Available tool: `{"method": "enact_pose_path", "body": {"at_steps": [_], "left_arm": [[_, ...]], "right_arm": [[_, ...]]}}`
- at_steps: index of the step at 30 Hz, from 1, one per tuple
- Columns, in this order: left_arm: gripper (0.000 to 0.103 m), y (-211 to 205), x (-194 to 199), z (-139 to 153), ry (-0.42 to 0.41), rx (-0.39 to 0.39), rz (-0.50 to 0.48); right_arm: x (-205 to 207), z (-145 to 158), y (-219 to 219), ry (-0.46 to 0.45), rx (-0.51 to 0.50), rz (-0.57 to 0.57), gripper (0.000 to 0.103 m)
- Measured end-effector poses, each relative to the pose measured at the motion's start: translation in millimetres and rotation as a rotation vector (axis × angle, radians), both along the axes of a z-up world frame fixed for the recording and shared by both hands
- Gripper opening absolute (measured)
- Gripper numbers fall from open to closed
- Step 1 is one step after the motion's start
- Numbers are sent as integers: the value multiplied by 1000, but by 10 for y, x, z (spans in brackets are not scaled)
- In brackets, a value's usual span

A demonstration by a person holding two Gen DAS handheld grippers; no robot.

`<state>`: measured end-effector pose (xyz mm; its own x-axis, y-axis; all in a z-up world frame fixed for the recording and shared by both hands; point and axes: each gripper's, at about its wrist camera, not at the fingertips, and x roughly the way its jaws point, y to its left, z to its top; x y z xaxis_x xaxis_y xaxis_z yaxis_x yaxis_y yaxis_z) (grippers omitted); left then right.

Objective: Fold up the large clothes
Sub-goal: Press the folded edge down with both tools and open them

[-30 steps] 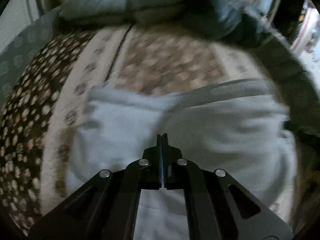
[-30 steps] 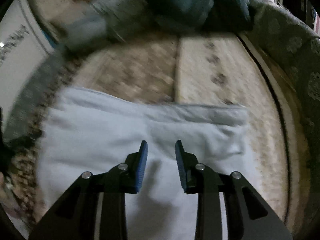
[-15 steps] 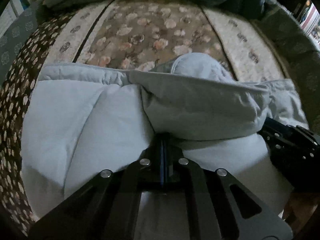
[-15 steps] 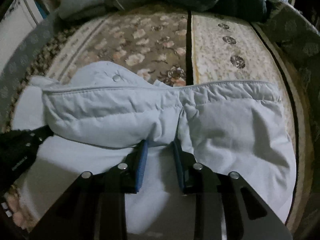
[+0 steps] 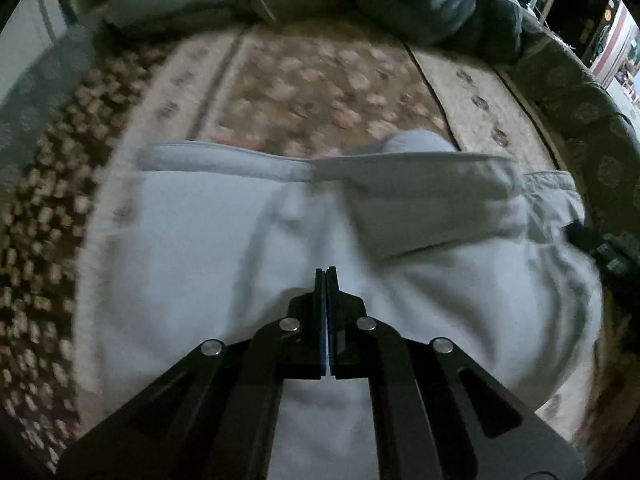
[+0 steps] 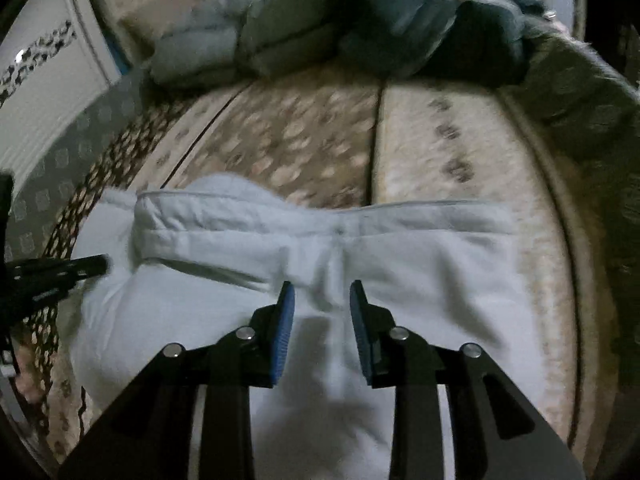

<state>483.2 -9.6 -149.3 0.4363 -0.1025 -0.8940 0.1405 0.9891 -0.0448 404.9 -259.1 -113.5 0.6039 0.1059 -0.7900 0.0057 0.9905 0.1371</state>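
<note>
A patterned bed cover carries everything, with dark bedding heaped at its far end. On it lies the pale grey garment, its top edge already doubled over; further folds look still to come. The right gripper hovers narrowly parted and empty; the left gripper is pinched together, holding nothing.

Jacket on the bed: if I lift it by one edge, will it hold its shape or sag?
The jacket will probably sag: its folded band droops and wrinkles. It looks padded, so likely springy and bulky rather than heavy. The smooth shell may slip between the right tool's pads.
</note>
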Motion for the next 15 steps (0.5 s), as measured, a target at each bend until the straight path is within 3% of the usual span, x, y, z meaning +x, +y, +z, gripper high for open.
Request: {"method": "enact_pose_path", "body": {"at_steps": [3, 6, 11, 15], "left_arm": [[4, 454, -11, -66, -44, -13, 73], [3, 719, 32, -337, -4, -34, 134], [2, 670, -2, -452, -16, 46, 106], [3, 625, 110, -584, 1, 44, 97]], "right_arm": [[-76, 9, -248, -10, -34, -61, 30], [-56, -137, -384, 35, -56, -83, 30], [-8, -374, -421, 96, -137, -112, 29], [44, -538, -451, 117, -129, -120, 29]]}}
